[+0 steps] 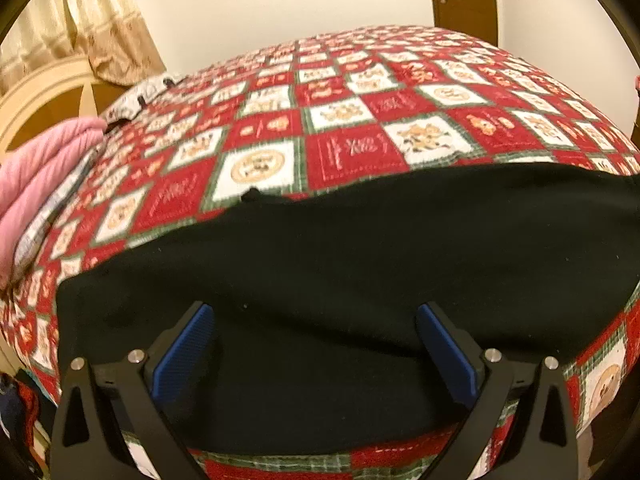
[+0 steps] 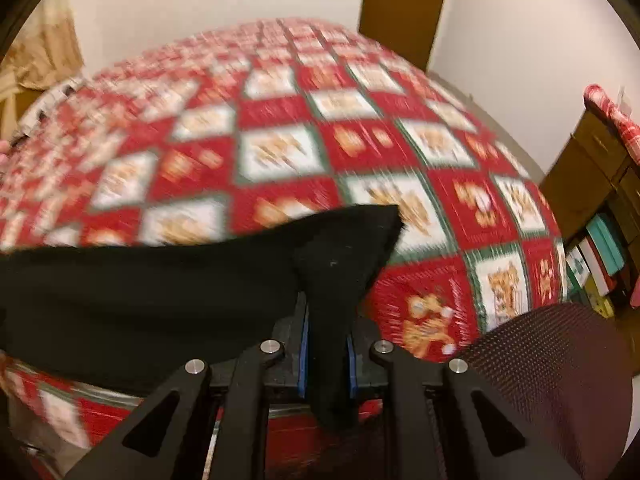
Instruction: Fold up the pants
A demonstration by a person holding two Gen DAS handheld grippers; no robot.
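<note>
Black pants (image 1: 340, 264) on red checkered bedspread (image 1: 360, 120); cream wall (image 1: 260, 4).

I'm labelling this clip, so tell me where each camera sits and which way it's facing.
Left wrist: on the left tool, angled down across the bed; its blue pads stand wide apart over the black pants.
Right wrist: on the right tool, angled down across the bed; its pads clamp a bunched corner of the pants.
Shared: the pants, the red patchwork quilt, the brown door behind.
</note>
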